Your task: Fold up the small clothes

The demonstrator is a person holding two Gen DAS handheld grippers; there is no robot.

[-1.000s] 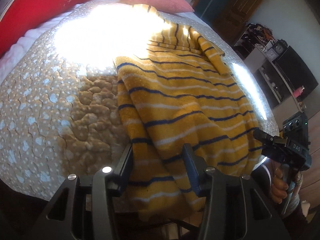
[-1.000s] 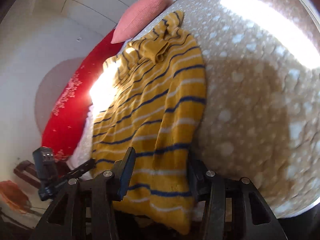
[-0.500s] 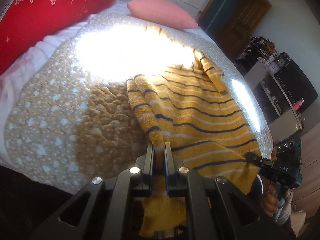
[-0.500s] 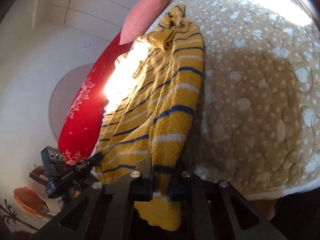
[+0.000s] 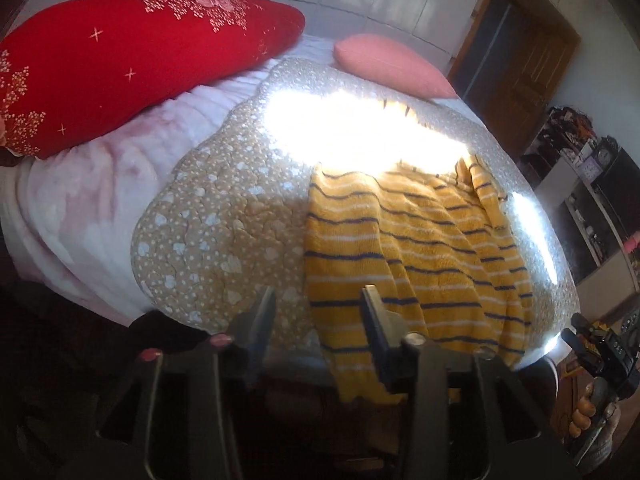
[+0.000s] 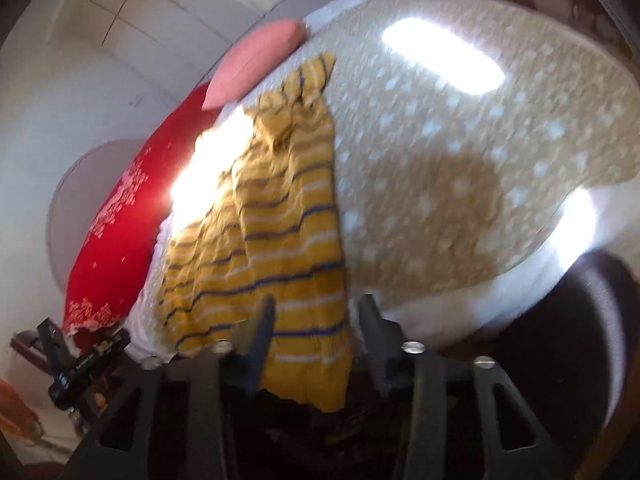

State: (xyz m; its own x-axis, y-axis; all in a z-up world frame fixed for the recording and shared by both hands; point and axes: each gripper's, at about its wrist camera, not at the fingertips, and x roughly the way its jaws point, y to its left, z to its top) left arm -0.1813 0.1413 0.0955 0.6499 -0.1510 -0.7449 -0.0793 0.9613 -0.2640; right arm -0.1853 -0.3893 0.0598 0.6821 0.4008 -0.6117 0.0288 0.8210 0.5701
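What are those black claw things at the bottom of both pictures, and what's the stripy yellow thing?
Those are grabbers a person holds, one in each hand, each carrying a camera that looks along its two fingers. One picture comes from the left gripper, the other from the right gripper. Both are open and hold nothing. The stripy thing is a yellow sweater lying on a spotted quilt, its bottom edge hanging over the bed's side. A red pillow and a pink pillow lie behind.
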